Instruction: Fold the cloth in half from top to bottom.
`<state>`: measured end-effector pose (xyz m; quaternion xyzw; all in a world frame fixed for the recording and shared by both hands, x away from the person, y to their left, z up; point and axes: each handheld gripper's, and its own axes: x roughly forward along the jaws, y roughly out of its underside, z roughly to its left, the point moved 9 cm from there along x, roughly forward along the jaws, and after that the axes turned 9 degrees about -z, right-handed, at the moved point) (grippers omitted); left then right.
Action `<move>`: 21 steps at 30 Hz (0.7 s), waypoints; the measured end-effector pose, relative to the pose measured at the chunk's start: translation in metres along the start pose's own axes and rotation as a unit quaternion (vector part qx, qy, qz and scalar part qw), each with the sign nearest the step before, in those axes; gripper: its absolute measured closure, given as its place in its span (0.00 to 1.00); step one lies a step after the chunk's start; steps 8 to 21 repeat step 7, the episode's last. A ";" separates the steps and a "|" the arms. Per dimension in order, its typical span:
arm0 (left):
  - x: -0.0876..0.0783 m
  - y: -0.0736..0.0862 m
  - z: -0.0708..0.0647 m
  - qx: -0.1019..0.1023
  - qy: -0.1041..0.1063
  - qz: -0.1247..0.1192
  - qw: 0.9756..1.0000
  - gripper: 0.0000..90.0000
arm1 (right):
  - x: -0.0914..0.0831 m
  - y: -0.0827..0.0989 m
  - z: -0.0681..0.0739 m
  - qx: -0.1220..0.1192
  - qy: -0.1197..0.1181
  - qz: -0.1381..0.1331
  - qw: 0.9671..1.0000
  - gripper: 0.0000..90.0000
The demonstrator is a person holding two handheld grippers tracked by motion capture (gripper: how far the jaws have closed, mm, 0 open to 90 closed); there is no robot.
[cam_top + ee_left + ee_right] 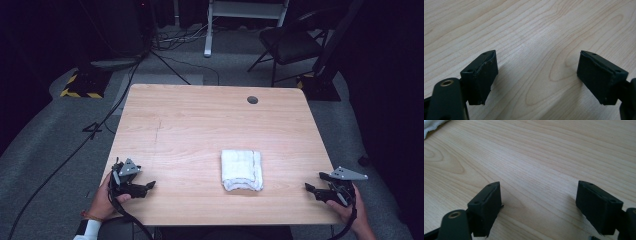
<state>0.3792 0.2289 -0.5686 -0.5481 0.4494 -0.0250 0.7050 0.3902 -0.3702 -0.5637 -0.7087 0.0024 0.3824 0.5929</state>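
folded towel (242,169), between both claws, untouched

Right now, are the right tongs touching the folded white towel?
Apart. The high view shows bare wooden table between the right tongs and the folded white towel.

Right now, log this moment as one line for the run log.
towel: folded, mid-table, untouched | left gripper: open, empty, near table edge | right gripper: open, empty, right of towel
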 end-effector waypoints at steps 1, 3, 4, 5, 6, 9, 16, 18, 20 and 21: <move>0.000 0.000 0.000 0.000 0.000 -0.001 1.000 0.19 | 0.000 0.000 0.000 0.000 0.000 0.000 1.000 0.23; 0.000 0.000 0.000 0.000 0.001 -0.001 1.000 0.19 | 0.000 0.000 0.000 0.000 0.000 0.000 1.000 0.23; 0.000 0.000 0.000 0.000 0.000 -0.001 1.000 0.19 | 0.000 0.000 0.000 0.000 0.000 0.000 1.000 0.23; 0.000 0.000 0.000 -0.001 0.000 0.000 1.000 0.19 | 0.000 0.000 0.000 0.001 0.000 0.000 1.000 0.23; 0.000 0.000 0.000 0.000 0.000 0.000 1.000 0.19 | 0.000 0.000 0.000 0.001 0.000 0.000 1.000 0.23; 0.000 0.000 0.000 0.000 0.000 0.000 1.000 0.19 | 0.000 0.000 0.000 -0.001 -0.002 0.000 1.000 0.23; 0.000 0.000 0.000 0.000 0.000 0.000 1.000 0.19 | 0.000 0.000 0.000 -0.001 -0.002 0.000 1.000 0.23; 0.000 0.000 0.000 0.000 0.000 0.000 1.000 0.19 | 0.000 0.000 0.000 -0.001 -0.002 0.000 1.000 0.23; 0.000 0.000 0.000 0.000 0.000 0.000 1.000 0.19 | 0.000 0.000 0.000 -0.001 -0.002 0.000 1.000 0.23; 0.000 0.000 0.000 0.000 0.000 0.000 1.000 0.19 | 0.000 0.000 0.000 -0.001 -0.002 0.000 1.000 0.23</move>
